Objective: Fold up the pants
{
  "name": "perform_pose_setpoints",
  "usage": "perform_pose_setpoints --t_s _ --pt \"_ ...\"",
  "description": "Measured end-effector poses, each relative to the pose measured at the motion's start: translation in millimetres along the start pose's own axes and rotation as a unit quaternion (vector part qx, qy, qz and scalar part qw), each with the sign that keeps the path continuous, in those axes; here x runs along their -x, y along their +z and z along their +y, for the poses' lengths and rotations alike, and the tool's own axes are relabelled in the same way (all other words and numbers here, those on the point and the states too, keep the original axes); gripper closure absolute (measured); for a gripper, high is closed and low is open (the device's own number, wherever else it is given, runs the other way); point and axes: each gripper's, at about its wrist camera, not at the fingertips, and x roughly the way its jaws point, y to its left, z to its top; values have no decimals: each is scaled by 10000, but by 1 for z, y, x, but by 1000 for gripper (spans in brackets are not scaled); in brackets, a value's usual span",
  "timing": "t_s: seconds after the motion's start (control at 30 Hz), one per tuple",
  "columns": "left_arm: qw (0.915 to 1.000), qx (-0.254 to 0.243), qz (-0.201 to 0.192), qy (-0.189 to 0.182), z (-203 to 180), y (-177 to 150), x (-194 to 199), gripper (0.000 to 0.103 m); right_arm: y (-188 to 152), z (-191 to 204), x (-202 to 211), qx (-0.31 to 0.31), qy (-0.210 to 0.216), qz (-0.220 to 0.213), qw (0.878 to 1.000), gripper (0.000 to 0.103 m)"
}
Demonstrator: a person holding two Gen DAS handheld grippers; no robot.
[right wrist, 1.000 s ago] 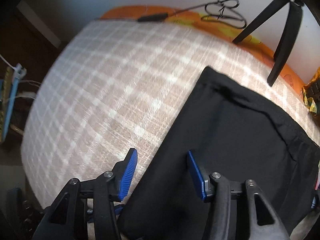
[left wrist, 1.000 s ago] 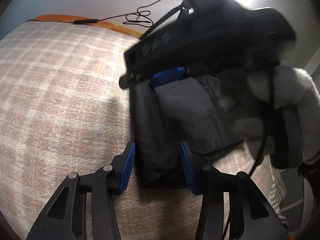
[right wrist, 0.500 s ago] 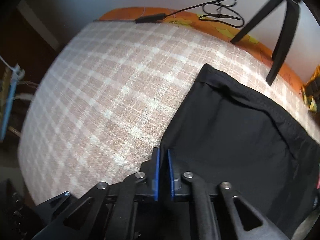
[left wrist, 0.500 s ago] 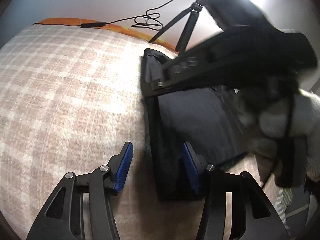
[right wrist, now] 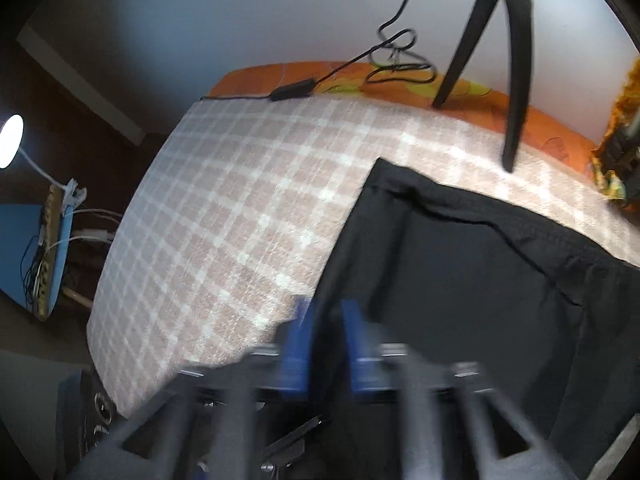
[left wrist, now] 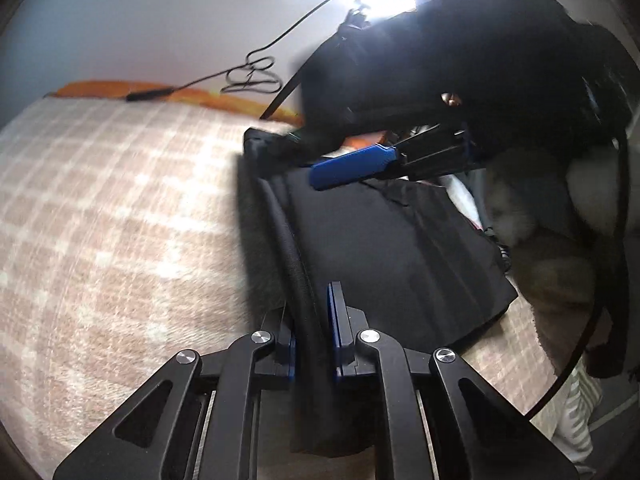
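Left gripper: clenched on pants edge.
Right gripper: blurred, gripping pants fold.
Surface: plaid blanket.
Beyond pants: tripod, black cable near wall.

No readable text, label, brand, number or sign showing in either view.
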Motion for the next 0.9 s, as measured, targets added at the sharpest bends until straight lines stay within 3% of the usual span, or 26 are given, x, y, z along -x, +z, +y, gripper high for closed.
perform_pose_setpoints --t_s 0.33,0.43,0.57,0.7,0.8,0.9 --pt "9998 -190 -77 9 -13 -4 9 93 -2 0 -41 110 -254 604 9978 50" --pt "9998 -182 6 -5 -19 -2 3 93 -6 -2 -43 191 -328 521 9979 65" --pt "9995 -244 155 -117 -20 -1 5 88 -12 -17 -29 126 -84 304 9994 95" --pt "9981 -595 116 -103 -26 -5 31 63 -20 -37 -7 -55 169 -10 9998 100" --pt "9970 -766 -75 -96 -22 -6 57 60 -32 -59 18 -263 505 -334 9978 101" --pt "9944 -1034 -173 159 -17 -3 67 60 -43 -84 37 -526 819 -518 9939 101"
